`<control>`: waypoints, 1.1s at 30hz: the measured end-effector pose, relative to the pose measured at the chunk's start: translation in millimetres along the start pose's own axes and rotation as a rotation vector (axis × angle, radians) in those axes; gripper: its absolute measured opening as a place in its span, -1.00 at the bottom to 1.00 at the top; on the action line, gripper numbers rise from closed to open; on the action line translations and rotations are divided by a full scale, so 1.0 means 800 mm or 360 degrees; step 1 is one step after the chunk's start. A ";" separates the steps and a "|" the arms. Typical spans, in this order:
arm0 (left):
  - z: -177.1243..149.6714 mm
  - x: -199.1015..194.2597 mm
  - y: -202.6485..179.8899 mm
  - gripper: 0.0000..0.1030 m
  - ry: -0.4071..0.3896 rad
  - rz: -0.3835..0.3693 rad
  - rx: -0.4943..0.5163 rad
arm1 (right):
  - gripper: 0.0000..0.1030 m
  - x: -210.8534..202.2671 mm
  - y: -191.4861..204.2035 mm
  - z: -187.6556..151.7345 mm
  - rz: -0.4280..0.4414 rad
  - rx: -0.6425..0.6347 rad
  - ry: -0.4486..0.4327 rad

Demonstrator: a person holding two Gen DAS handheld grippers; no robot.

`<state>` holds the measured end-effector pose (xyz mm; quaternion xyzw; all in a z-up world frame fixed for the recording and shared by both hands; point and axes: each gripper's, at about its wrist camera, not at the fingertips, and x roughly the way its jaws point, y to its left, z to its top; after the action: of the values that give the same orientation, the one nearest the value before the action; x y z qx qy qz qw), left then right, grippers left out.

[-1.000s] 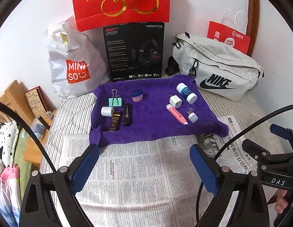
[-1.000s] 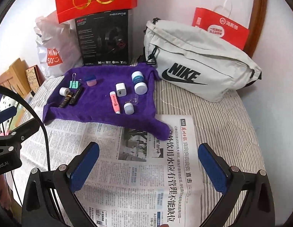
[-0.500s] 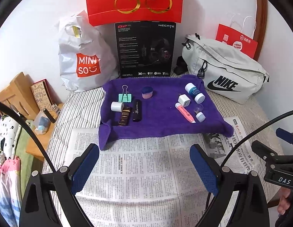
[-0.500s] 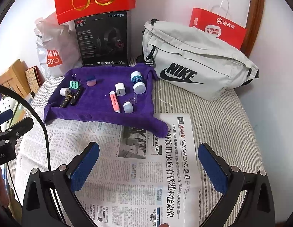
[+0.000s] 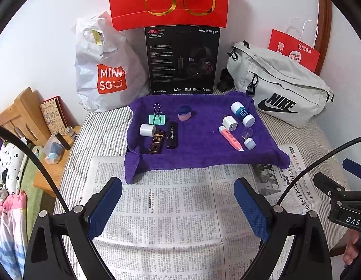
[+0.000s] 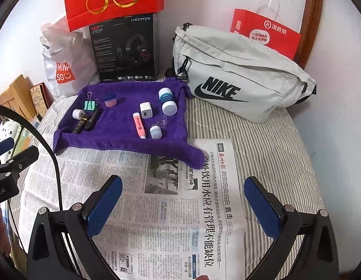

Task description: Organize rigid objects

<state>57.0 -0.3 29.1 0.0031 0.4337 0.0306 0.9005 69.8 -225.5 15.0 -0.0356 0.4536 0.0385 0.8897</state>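
Note:
A purple towel [image 5: 199, 144] [image 6: 119, 130] lies on the bed with small items on it. On its left are a green binder clip [image 5: 157, 117], a white cap [image 5: 147, 130], a brown tube [image 5: 156, 141] and a black tube [image 5: 171, 135]. A pink jar with a blue lid [image 5: 184, 113] sits at the back. On its right are a white charger cube [image 5: 229, 123], a white and blue bottle [image 5: 243, 113], a pink tube [image 5: 230, 138] and a small white jar [image 5: 249, 143]. My left gripper [image 5: 178, 206] and right gripper [image 6: 182, 207] are open and empty, over the newspaper [image 5: 171, 210], short of the towel.
Against the wall stand a white Miniso bag [image 5: 103, 74], a black headset box [image 5: 181, 60], a red gift bag [image 5: 168, 0], a grey Nike bag [image 5: 278, 88] and a red paper bag [image 5: 294, 51]. A wooden bedside stand [image 5: 21, 116] is at the left.
Both grippers have pulled back and risen a little, so the towel and its items look farther away. Nothing on the towel has moved. Both grippers stay open.

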 end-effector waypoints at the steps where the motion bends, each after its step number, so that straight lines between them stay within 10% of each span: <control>1: 0.000 0.000 0.000 0.88 0.0004 -0.0003 -0.0001 | 0.99 0.000 0.000 0.000 0.0002 0.0000 -0.0003; 33: -0.001 0.000 -0.003 0.88 0.0016 0.0019 0.0024 | 0.99 -0.003 0.000 0.000 0.0005 -0.0015 -0.0002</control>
<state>56.3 -2.7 28.3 0.0124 0.4385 0.0327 0.8980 68.4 -225.9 17.2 -0.0391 0.4528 0.0420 0.8898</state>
